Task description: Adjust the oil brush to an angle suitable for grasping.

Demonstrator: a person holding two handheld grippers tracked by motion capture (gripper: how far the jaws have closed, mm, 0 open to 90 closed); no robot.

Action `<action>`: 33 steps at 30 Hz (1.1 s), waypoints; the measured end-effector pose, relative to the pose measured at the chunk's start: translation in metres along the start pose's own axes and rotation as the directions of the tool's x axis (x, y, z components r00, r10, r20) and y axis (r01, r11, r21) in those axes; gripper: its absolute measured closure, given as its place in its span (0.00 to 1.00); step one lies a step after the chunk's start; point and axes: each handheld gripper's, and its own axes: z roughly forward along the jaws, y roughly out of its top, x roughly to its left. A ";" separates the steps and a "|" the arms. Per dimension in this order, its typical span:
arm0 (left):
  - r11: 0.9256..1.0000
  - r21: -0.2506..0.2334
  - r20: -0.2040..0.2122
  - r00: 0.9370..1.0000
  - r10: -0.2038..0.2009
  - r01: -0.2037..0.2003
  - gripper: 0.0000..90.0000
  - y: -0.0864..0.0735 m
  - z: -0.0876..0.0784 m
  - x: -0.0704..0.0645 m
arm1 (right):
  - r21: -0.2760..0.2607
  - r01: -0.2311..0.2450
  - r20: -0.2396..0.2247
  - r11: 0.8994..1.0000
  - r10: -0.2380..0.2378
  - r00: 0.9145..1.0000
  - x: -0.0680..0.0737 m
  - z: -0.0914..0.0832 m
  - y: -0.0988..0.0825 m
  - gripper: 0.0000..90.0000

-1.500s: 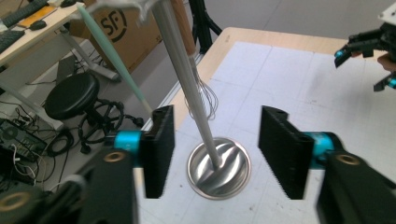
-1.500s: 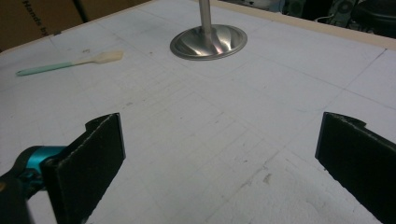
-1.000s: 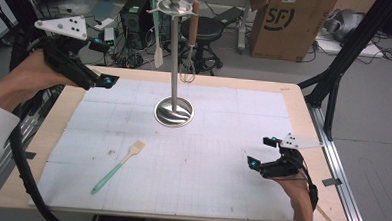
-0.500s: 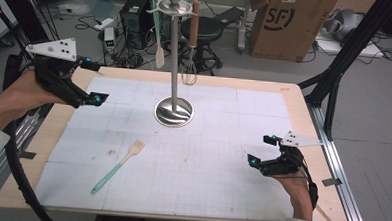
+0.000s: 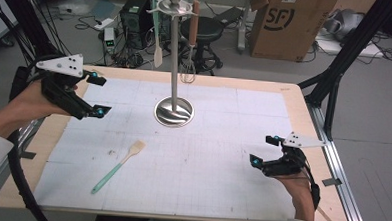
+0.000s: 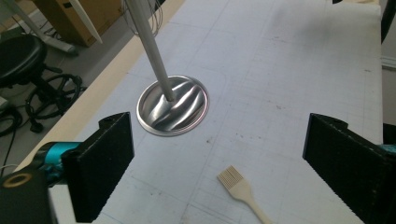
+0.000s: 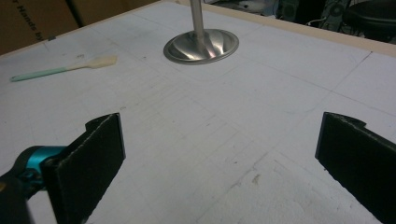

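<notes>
Left gripper (image 5: 98, 95) at left of high view, over worktop (image 5: 58, 134) edge, jaws wide apart, just been closing slightly, nothing between them. Brush (image 5: 117, 165), mint handle and pale bristles, lies flat lower left of centre, well apart from both grippers; its bristle end shows low in left gripper view (image 6: 232, 178). Right gripper (image 5: 262, 151) at lower right, jaws open, empty. Steel stand (image 5: 174, 111) upright at upper centre; spatula (image 5: 158, 44) and whisk (image 5: 190, 50) hang from its top.

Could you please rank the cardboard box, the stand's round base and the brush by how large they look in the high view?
1. cardboard box, though it sits farther back
2. brush, longest but thin
3. round base, a close call with the brush
</notes>
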 end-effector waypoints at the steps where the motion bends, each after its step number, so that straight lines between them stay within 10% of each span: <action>1: 1.000 0.005 0.009 1.000 0.004 -0.004 0.15 -0.001 0.001 0.000 | 0.001 -0.004 0.002 1.000 0.004 1.000 0.000 0.000 0.000 0.00; 14: 0.995 0.089 0.118 0.992 0.038 -0.048 0.55 -0.008 0.022 -0.006 | 0.007 -0.008 0.006 1.000 0.008 1.000 -0.002 0.000 -0.002 0.00; 24: 0.978 0.194 0.167 0.985 0.050 -0.083 0.93 -0.016 0.036 -0.017 | 0.005 -0.004 0.003 1.000 0.004 1.000 -0.001 0.000 -0.002 0.00; 33: 0.970 0.232 0.164 0.986 0.030 -0.068 1.00 -0.028 0.045 -0.021 | 0.004 0.003 0.002 1.000 -0.003 1.000 0.001 -0.001 0.000 0.00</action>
